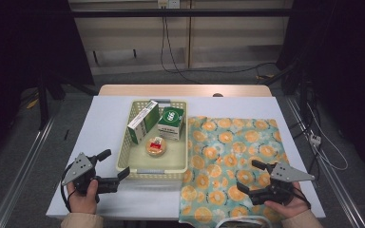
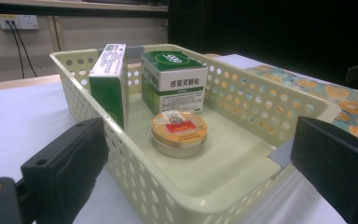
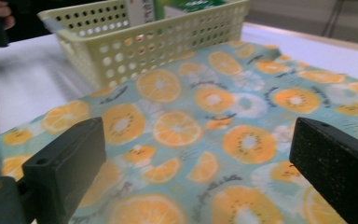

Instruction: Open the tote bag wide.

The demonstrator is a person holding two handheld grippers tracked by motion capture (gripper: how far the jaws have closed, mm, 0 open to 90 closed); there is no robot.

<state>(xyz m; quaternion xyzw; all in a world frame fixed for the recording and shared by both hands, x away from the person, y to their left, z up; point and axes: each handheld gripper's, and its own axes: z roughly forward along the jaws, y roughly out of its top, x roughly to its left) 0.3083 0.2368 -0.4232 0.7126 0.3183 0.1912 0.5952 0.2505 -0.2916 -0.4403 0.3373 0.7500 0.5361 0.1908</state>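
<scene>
- The left tool [image 1: 116, 165] stands released, jaws wide, at the near left corner of the basket [image 1: 123, 153], touching nothing I can make out; the right tool [image 1: 251, 176] is likewise released, hovering over the fruit-print cloth [image 1: 233, 142].
- The basket sits mid-surface, at about 1 o'clock from the left tool. It looks like light perforated plastic: stiff but thin, likely to flex if pinched hard. The rim by the near corner, or the grey handle clip [image 2: 282, 156], seems the best hold.
- Inside it: a tall green-white box [image 2: 109, 79] leaning at the far left, a squarer green box [image 2: 175, 81] at the far wall, and a round tin [image 2: 179, 132] lying flat in front of them. The tin's lid looks smooth and may slip; grip it across its side. The boxes are cardboard, light, crushable.
- The cloth is soft and limp, lying at 3 o'clock from the basket with its edge against the basket's right wall; it may drag along if the basket slides.
- The white surface [image 1: 104, 123] to the left is free.
</scene>
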